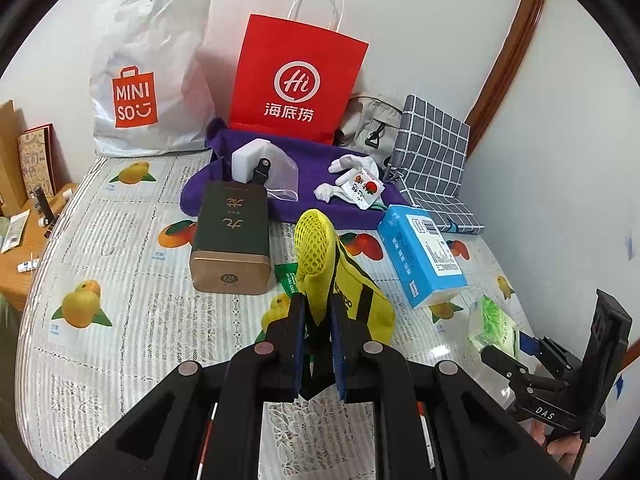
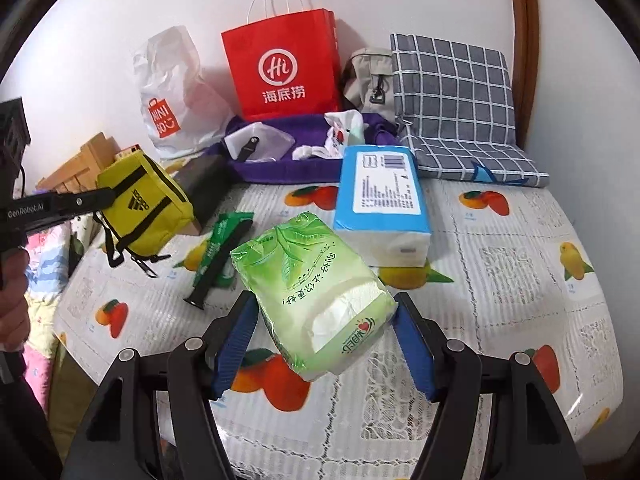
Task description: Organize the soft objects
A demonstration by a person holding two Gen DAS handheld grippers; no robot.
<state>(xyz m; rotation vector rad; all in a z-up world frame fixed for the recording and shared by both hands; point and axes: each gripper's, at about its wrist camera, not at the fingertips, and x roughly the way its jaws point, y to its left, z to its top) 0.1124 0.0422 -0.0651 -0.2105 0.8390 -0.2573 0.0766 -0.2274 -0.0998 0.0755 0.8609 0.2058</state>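
1. left gripper (image 1: 318, 320): black hinged arms with ribbed blue pads, pinched nearly shut on the soft yellow pouch (image 1: 336, 276), mesh on one face, smooth fabric with black straps on the other; lifted off the table, cords dangling in the right wrist view.
2. right gripper (image 2: 326, 344): same black frame, blue pads set wide, pressed on both sides of the green tissue pack (image 2: 316, 292), a glossy, crinkled plastic pillow with white paper showing through; tilted, held above the tablecloth (image 2: 500, 264).
3. tablecloth: slick plastic over lace, printed with orange and yellow fruit.
4. beyond the grippers: flat green wrapper (image 2: 224, 240) lying on the cloth with a black strap across it; blue tissue pack (image 2: 380, 204), blocky and smooth-wrapped, just beside the green pack's far end.
5. dark rectangular box (image 1: 230, 236), hard, matte, bronze end cap, resting partly on the purple towel (image 1: 304, 152).
6. on the fuzzy purple towel: white block in clear film (image 1: 256, 160), white cloth item (image 1: 352, 176).
7. farthest, by the wall: stiff red paper bag (image 1: 298, 80), crumpled white plastic bag (image 1: 148, 76), grey checked fabric cushion (image 1: 432, 152), beige canvas bag (image 1: 372, 120).
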